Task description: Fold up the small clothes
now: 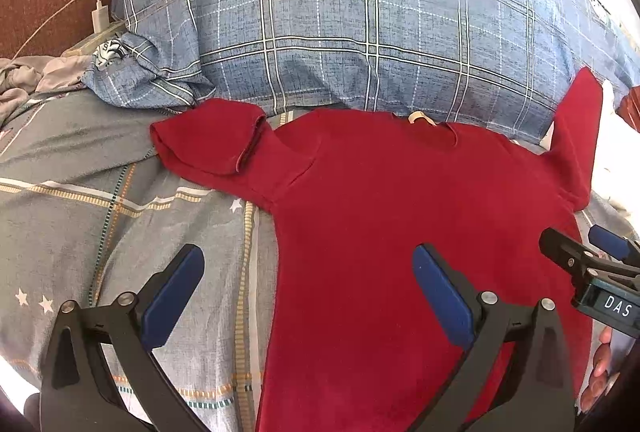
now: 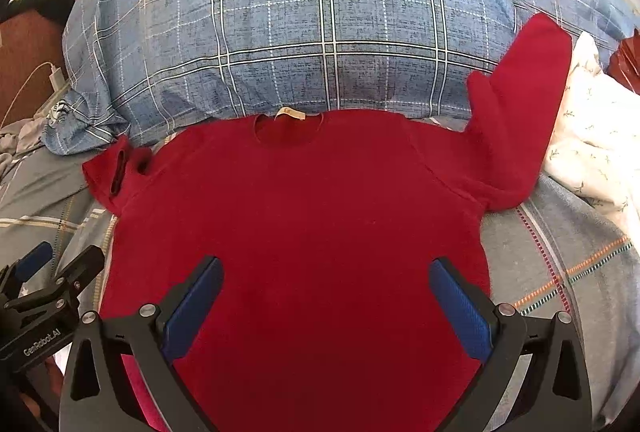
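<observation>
A small red shirt [image 1: 392,216] [image 2: 304,208] lies flat on the bed, collar and tag toward the pillow. Its left sleeve [image 1: 208,148] is crumpled back on itself; its right sleeve [image 2: 524,96] points up against the pillow. My left gripper [image 1: 308,288] hovers open over the shirt's left edge, one finger above the sheet, the other above red cloth. My right gripper [image 2: 326,296] hangs open over the shirt's lower middle, nothing between its fingers. Each gripper shows in the other's view: the right gripper [image 1: 588,252] at the right edge, the left gripper [image 2: 60,264] at the lower left.
A large blue plaid pillow [image 1: 360,32] [image 2: 304,32] lies just beyond the collar. The grey patterned bedsheet [image 1: 100,192] [image 2: 560,240] spreads around the shirt. White floral cloth [image 2: 592,136] lies at the right. A white charger and cable [image 1: 98,14] and grey crumpled fabric [image 1: 24,80] lie far left.
</observation>
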{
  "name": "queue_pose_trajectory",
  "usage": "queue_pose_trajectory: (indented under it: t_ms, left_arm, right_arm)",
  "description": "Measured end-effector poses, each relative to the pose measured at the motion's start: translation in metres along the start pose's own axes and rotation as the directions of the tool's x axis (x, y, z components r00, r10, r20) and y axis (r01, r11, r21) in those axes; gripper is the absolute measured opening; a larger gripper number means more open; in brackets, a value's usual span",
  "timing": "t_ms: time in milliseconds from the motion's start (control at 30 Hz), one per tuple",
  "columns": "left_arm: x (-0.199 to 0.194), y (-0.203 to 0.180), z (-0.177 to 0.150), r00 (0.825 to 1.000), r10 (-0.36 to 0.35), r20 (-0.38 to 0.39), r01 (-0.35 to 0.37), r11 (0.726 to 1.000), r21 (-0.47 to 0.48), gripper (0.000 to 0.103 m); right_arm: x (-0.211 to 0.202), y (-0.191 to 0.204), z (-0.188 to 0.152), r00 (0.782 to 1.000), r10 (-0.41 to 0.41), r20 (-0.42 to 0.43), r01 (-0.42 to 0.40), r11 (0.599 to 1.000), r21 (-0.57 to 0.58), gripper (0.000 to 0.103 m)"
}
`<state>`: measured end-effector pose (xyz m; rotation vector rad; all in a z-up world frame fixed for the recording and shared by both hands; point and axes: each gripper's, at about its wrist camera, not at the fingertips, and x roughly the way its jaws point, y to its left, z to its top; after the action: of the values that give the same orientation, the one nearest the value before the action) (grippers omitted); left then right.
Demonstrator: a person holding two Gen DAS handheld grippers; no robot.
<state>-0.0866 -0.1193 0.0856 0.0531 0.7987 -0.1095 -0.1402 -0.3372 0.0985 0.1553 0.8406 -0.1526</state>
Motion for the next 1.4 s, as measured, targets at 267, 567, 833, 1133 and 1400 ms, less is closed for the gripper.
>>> queue_pose_trajectory:
  t_ms: [267,567,833,1133,1400]
  left_arm:
    - [0.003,-0.001,0.0,1.0,-0.004,-0.003,0.004,1.0,-0.003,0.103]
    - [0.006,0.001,-0.002,1.0,0.004,0.0,-0.004,1.0,-0.007,0.103]
    - [0.009,0.001,-0.003,1.0,0.003,0.001,-0.003,1.0,-0.001,0.103]
    - [0.018,0.007,0.0,1.0,0.008,-0.005,-0.008,1.0,-0.013,0.103]
    - [0.026,0.011,0.001,1.0,0.009,-0.015,-0.009,1.0,-0.02,0.103]
  right_arm:
    - [0.005,0.003,0.0,1.0,-0.005,-0.017,0.005,1.0,-0.012,0.102]
    - [0.009,0.003,0.001,1.0,-0.004,-0.026,0.003,1.0,-0.014,0.102]
    - [0.014,0.006,0.004,0.999,-0.007,-0.036,0.006,1.0,-0.02,0.102]
    - [0.024,0.015,0.008,0.999,-0.013,-0.05,0.011,0.999,-0.04,0.102]
    - [0.034,0.021,0.008,0.998,-0.012,-0.065,0.009,0.998,-0.056,0.102]
